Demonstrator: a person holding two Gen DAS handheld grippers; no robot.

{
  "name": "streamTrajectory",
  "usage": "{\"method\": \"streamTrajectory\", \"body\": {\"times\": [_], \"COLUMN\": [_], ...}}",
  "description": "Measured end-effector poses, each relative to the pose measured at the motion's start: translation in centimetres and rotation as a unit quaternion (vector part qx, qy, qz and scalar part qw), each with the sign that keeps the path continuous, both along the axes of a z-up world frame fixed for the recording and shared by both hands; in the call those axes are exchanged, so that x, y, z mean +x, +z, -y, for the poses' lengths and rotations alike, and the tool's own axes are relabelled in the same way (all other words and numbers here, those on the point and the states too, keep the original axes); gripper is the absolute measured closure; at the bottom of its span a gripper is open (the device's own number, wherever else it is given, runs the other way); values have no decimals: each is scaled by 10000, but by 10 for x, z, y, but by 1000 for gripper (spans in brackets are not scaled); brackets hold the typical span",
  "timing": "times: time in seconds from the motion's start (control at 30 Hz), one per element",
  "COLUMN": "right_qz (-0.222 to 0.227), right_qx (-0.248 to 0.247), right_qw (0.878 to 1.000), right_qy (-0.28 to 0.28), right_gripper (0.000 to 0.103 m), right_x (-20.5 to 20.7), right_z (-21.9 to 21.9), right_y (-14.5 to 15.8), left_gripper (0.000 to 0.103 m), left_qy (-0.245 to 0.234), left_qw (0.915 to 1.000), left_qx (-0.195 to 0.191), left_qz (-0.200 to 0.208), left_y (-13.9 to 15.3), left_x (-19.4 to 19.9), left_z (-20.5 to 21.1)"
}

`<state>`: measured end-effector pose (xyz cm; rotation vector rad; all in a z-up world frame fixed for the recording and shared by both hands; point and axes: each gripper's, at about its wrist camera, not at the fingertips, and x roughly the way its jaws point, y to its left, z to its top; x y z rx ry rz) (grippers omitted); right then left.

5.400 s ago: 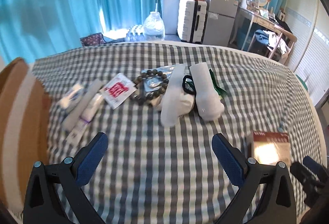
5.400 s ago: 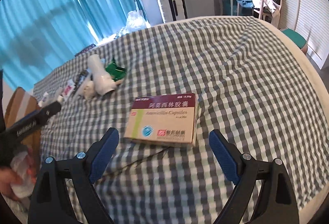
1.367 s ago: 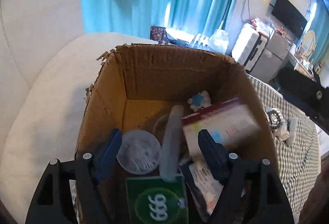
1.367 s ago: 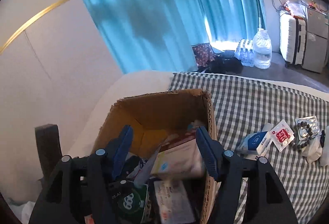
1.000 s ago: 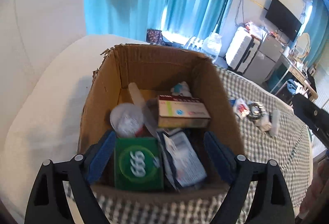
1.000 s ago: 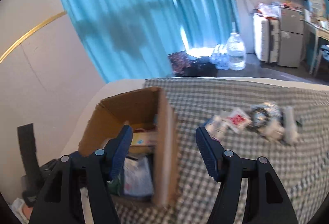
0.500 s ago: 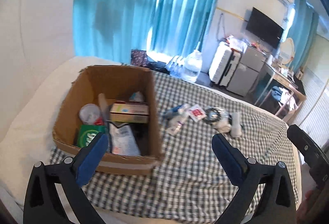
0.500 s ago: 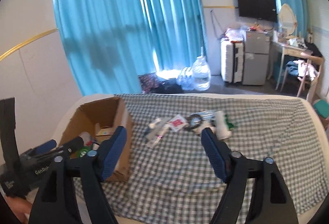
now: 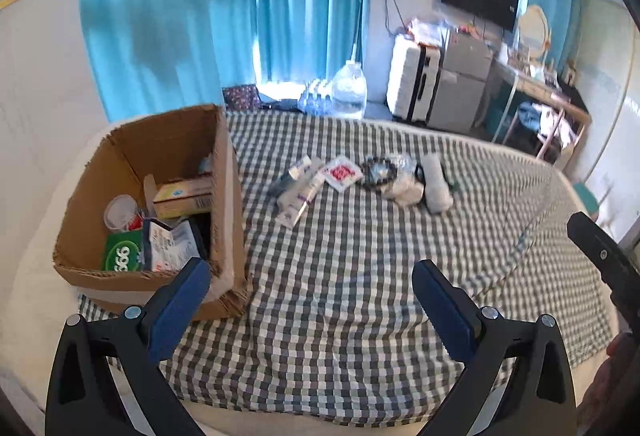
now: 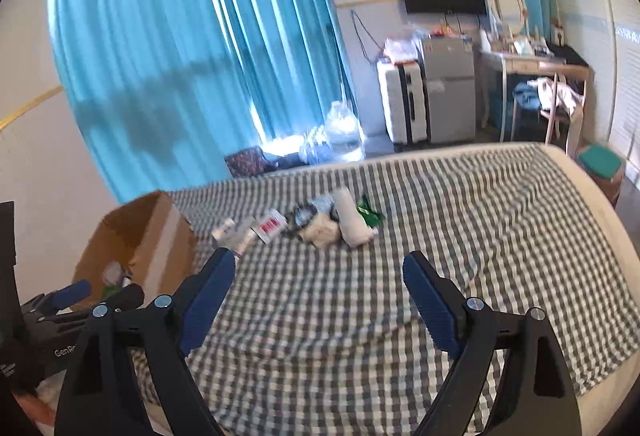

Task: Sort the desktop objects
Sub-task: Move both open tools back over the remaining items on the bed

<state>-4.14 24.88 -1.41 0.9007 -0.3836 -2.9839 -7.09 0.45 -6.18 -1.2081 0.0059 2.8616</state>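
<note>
An open cardboard box (image 9: 226, 196) stands at the left on the checked cloth (image 9: 340, 296). It holds a green packet (image 9: 122, 256), a medicine box (image 9: 182, 194) and a white lid (image 9: 120, 210). To its right lie tubes (image 9: 300, 190), a red-and-white sachet (image 9: 342, 172), a bead bracelet (image 9: 376, 170) and white rolls (image 9: 436, 186). My left gripper (image 9: 310, 272) hangs open and empty over the near cloth. My right gripper (image 10: 318, 260) is empty too, its jaws opening, with the box (image 10: 160, 236) to its left and the rolls (image 10: 352, 222) beyond.
Blue curtains (image 9: 240, 16) hang behind the bed. A large water bottle (image 9: 350, 90), a white suitcase (image 9: 414, 84) and a small fridge (image 10: 448, 88) stand on the floor past the far edge. A desk and chair (image 10: 552, 96) are at the right.
Both grippers have drawn back and away from the box, which now sits smaller and to the left. The medicine box stays inside. Both pairs of jaws stand wider than before.
</note>
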Motion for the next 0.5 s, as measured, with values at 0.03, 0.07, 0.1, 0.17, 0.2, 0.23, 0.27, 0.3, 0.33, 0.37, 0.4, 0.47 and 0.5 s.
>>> {"method": "streamTrajectory", "body": {"times": [0.03,0.07,0.1,0.17,0.2,0.23,0.27,0.3,0.33,0.37,0.4,0.47,0.5], "right_qz": [77,145,221,368,425,483,527,574,632,649,676,719,763], "right_qx": [-42,-98,-159,-214,-212,-199,-187,-176,-160,-154,-157,-178,-197], "right_qw": [10000,9998,9996,9990,9988,9986,9984,9981,9977,9976,9974,9971,9967], "right_qy": [16,45,76,99,106,117,117,136,164,167,178,182,193], "right_gripper": [26,32,34,38,39,40,41,41,41,41,41,41,41], "right_x": [-4,-8,-11,-19,-21,-25,-29,-34,-41,-44,-50,-64,-72], "right_z": [-2,-5,-9,-12,-13,-13,-13,-12,-13,-13,-14,-18,-20], "right_y": [-6,-12,-18,-31,-39,-45,-50,-56,-62,-65,-68,-76,-80], "left_gripper": [0,0,0,0,0,0,0,0,0,0,0,0,0], "left_qy": [-19,-35,-47,-67,-77,-68,-77,-95,-100,-110,-129,-164,-157], "left_qw": [10000,9999,9998,9996,9994,9993,9991,9989,9987,9984,9981,9974,9972], "left_qx": [-11,-15,-11,16,16,5,3,3,0,0,6,-14,-43], "left_qz": [53,126,171,276,330,379,422,465,501,559,609,696,723], "left_y": [-4,-12,-16,-27,-32,-38,-44,-50,-55,-63,-70,-81,-86], "left_x": [-3,-7,-11,-21,-25,-31,-37,-43,-47,-56,-62,-75,-81], "left_z": [-1,-3,-5,-8,-10,-12,-13,-14,-15,-18,-20,-25,-26]}}
